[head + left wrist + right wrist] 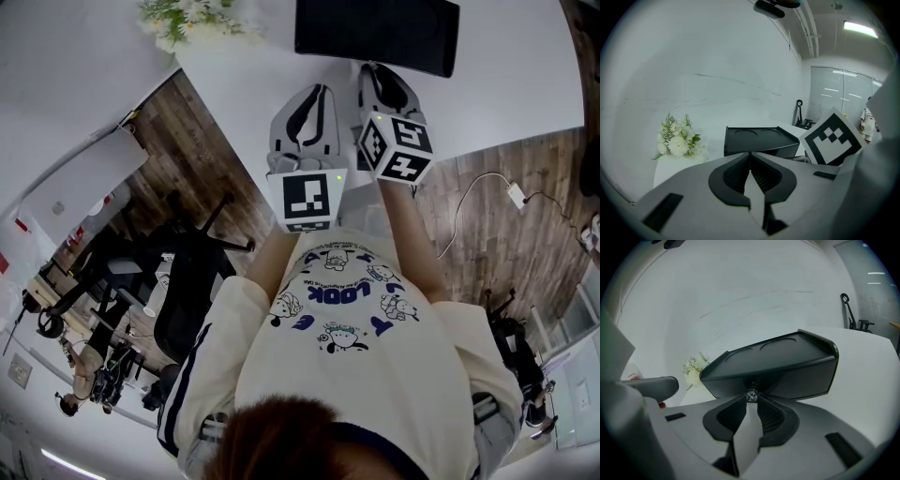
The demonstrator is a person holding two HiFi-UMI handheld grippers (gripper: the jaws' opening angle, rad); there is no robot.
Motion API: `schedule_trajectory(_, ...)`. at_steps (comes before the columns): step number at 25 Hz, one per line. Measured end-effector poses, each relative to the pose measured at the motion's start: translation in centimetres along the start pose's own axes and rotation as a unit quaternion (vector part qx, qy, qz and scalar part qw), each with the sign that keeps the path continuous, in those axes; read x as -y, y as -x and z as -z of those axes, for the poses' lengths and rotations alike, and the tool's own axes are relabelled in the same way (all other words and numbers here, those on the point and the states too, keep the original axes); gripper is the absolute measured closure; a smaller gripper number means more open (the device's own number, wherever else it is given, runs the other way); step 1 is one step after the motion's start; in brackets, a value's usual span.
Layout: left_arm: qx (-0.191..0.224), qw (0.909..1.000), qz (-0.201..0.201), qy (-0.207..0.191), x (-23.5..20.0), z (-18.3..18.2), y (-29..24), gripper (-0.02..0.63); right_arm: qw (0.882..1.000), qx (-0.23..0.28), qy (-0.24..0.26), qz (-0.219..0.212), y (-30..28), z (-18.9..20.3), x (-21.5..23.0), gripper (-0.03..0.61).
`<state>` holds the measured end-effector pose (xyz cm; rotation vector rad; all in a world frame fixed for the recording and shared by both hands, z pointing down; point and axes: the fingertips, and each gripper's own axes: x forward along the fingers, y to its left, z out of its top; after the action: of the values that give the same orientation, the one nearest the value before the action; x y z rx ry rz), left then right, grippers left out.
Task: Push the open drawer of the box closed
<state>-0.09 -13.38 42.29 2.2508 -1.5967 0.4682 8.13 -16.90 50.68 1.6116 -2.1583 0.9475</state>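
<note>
The black box [377, 34] stands on the white table [234, 75], at the top of the head view. Its dark front fills the right gripper view, with a small clear drawer knob [751, 395] at the middle. My right gripper [751, 400] is shut, its tips right at that knob; whether they touch it I cannot tell. My left gripper [750, 154] is shut too, holds nothing, and hangs short of the box [759, 139], to its left. In the head view both grippers, left [317, 90] and right [377, 67], point at the box. How far the drawer stands out is hidden.
A bunch of white flowers [186, 19] lies on the table left of the box, also flowers [678, 140] in the left gripper view. The right gripper's marker cube [832, 140] is close on my left gripper's right. Wooden floor and office chairs [187, 272] lie below the table edge.
</note>
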Motion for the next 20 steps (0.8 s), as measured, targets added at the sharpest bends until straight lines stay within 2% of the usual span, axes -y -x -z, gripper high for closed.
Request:
schedule_trajectory(2,0.003,1.0000,0.000,0.002,0.1,-0.3,0.2,0.591,1.000,0.002,0.005,0.000,0.2,-0.2,0.0,0.488)
schedule_trajectory(5,0.011,0.9999,-0.001,0.004,0.1,-0.9,0.8,0.591,1.000,0.007,0.012,-0.001,0.8,-0.5,-0.3,0.431)
schedule_trajectory(9,0.027,0.9996,-0.001,0.004,0.1,-1.9,1.6,0.591,0.999,0.029,0.021,0.006,2.4,-1.5,-0.7,0.433)
schedule_trajectory(16,0.060,0.9981,0.010,-0.007,1.0,-4.4,3.6,0.591,0.996,0.085,0.028,0.023,7.0,-3.9,-2.1,0.514)
schedule_trajectory(20,0.084,0.9962,0.018,-0.014,1.6,-6.3,4.8,0.591,0.989,0.130,0.059,0.033,10.2,-5.7,-3.2,0.526)
